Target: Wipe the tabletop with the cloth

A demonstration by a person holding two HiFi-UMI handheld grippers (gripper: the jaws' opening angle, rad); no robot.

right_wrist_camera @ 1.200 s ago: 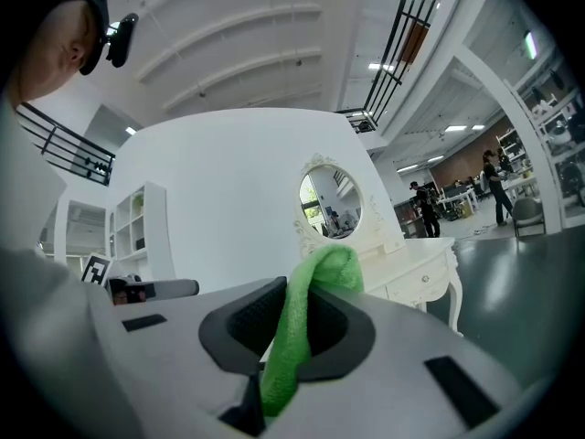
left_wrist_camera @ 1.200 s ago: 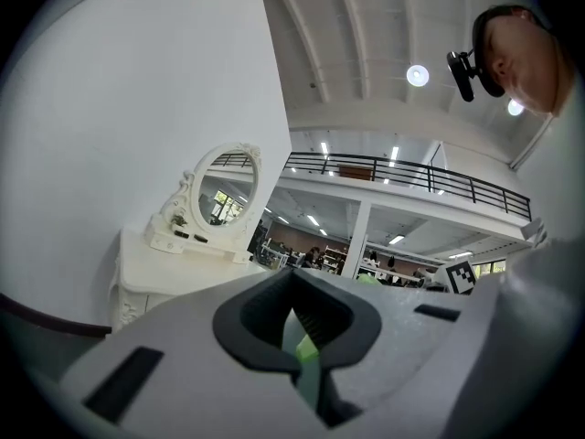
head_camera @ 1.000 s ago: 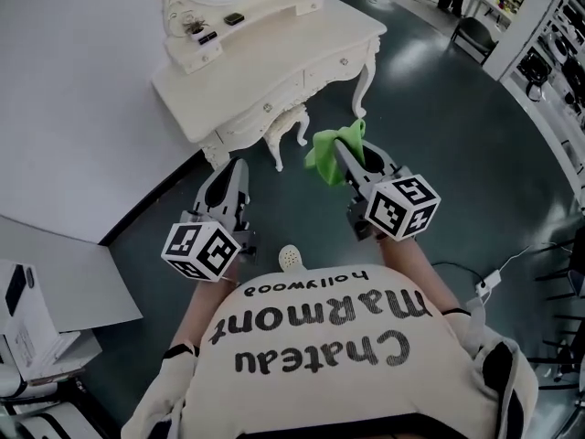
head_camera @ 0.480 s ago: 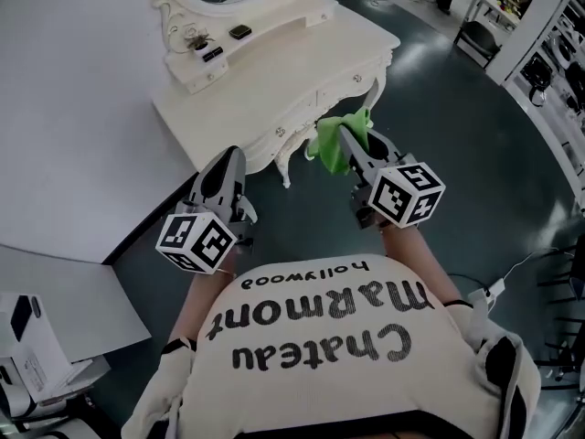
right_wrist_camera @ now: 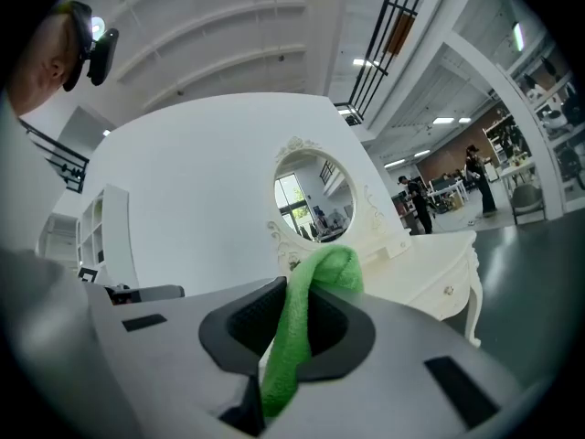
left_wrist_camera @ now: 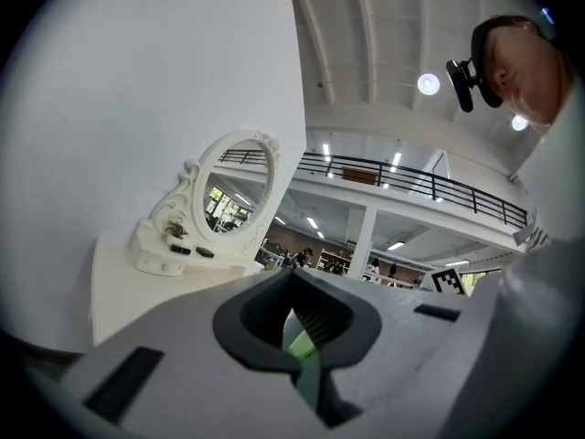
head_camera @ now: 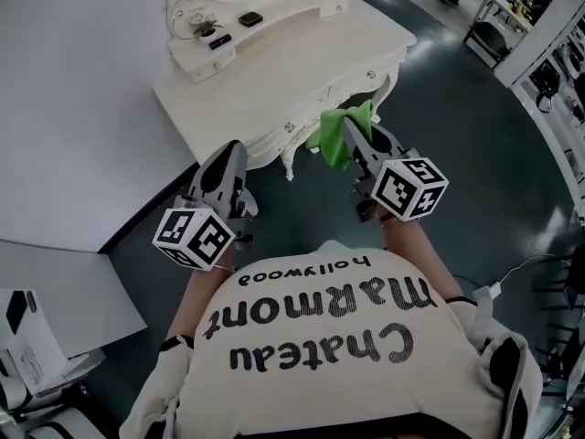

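My head cam sits high above the dressing table (head_camera: 302, 58), looking steeply down over my chest at its front edge. The left gripper (left_wrist_camera: 297, 337) cam rides low near the table's front left, tilted up across the tabletop toward the mirror (left_wrist_camera: 238, 186). The right gripper (right_wrist_camera: 288, 355) cam is off the table's front right, also tilted up, with the cloth (right_wrist_camera: 306, 291) right at the lens. All three share the tabletop and mirror frame.
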